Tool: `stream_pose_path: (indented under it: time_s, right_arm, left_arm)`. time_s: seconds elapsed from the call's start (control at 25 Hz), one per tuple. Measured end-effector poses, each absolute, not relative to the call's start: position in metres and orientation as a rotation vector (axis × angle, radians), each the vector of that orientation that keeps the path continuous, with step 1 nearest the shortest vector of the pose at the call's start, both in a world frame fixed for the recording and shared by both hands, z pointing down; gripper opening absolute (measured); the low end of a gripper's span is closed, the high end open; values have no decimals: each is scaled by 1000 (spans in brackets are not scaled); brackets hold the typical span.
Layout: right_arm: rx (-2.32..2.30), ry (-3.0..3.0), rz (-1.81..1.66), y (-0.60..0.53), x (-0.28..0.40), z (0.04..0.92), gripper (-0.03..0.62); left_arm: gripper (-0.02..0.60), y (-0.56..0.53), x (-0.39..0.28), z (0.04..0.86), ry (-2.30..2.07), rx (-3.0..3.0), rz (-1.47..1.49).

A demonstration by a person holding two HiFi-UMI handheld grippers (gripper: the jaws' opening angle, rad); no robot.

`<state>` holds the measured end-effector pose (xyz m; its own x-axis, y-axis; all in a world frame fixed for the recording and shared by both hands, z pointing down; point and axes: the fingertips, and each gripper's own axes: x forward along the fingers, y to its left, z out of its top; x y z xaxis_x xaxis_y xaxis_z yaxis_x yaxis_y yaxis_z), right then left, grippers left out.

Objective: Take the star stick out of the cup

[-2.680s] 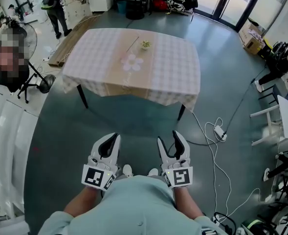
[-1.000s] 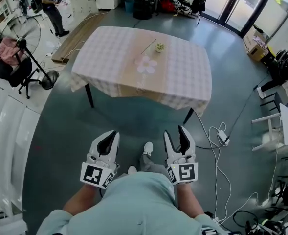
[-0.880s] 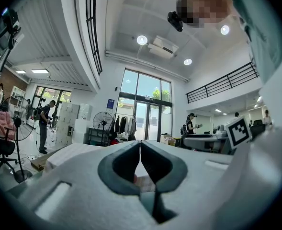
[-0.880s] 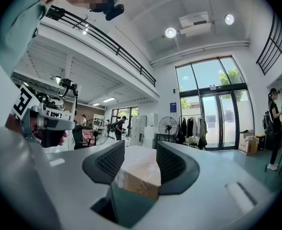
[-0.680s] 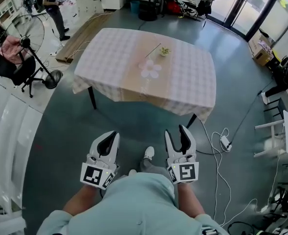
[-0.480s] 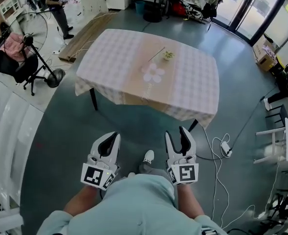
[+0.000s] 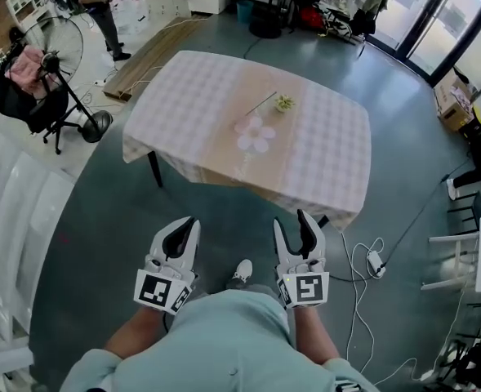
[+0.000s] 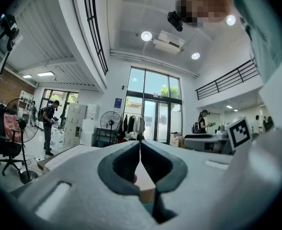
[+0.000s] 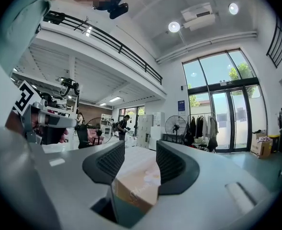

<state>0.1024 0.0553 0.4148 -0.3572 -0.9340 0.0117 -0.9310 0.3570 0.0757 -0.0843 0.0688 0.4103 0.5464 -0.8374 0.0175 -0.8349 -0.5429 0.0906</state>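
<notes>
A small cup [image 7: 284, 103] stands on the far half of the checked table [image 7: 183, 96], just beyond a pale flower-shaped mat [image 7: 256, 135]. A thin stick [image 7: 262, 103] leans out of the cup to the left; its star end is too small to make out. Both grippers are held close to the person's body, well short of the table. The left gripper [image 7: 189, 223] [image 8: 140, 143] has its tips together, with nothing held. The right gripper [image 7: 290, 221] [image 9: 140, 147] is open and empty, and the table's tan runner [image 9: 136, 181] shows between its jaws.
A standing fan [image 7: 56, 55] and a chair with pink cloth are at the left. A person [image 7: 101, 6] stands at the back left beside wooden boards [image 7: 154, 55]. A cable with a power strip [image 7: 373, 260] lies on the floor at the right, near white furniture [image 7: 469, 243].
The person has walked toward the table, which now sits lower and further right in the head view. Both grippers keep the same pose in front of the body.
</notes>
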Motion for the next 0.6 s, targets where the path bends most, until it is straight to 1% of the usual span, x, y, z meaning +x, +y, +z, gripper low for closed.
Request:
stream_pose_path:
  time_s: [0.2,0.6]
  right_arm:
    - [1730,-2580,-61,29,127,420,184]
    - [1688,-2610,-32,1,157,430,183]
  left_arm:
    - [8,42,-54,408,-1469,2688,-22]
    - [8,20,-20,410,-1501,2667,45]
